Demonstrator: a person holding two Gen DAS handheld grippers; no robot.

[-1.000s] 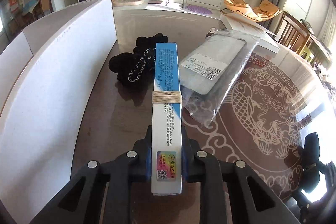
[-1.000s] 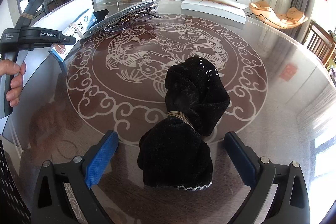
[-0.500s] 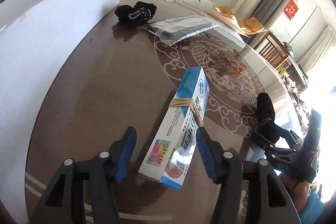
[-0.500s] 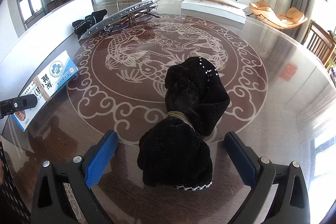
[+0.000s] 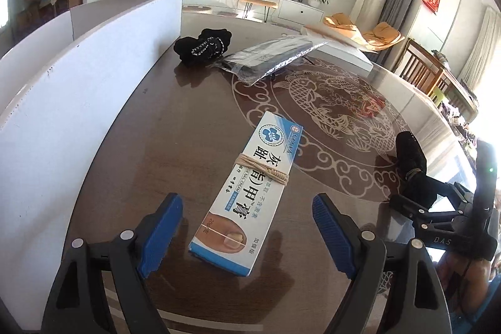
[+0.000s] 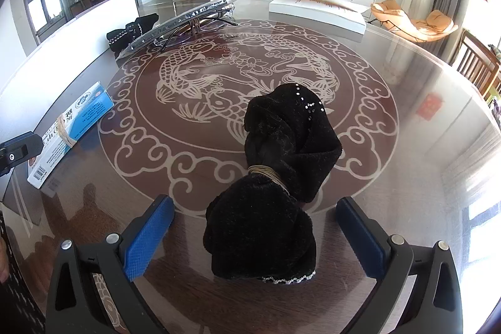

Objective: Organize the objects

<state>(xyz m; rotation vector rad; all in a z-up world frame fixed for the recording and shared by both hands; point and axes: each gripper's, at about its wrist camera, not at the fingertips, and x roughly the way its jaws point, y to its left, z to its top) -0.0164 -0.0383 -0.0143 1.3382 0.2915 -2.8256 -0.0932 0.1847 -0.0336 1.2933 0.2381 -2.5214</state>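
A white and blue cream box [image 5: 250,190] bound with a rubber band lies flat on the brown table [image 5: 175,130]. My left gripper [image 5: 247,235] is open, with the box's near end between its blue pads, not touching. The box also shows in the right wrist view [image 6: 69,127]. A black cloth bundle [image 6: 275,187] tied with a rubber band lies between the blue pads of my open right gripper [image 6: 255,237], untouched. In the left wrist view the bundle [image 5: 410,158] and right gripper [image 5: 438,208] are at the right.
A white board [image 5: 62,102] runs along the table's left side. A second black cloth bundle [image 5: 203,46] and a silvery plastic package [image 5: 269,55] lie at the far end. A flat white box [image 6: 316,8] sits at the back. Chairs [image 5: 419,64] stand to the right.
My left gripper lowered the cream box from its edge onto the table, opened and let it go; the box now lies flat. The right gripper and black bundle have not moved.
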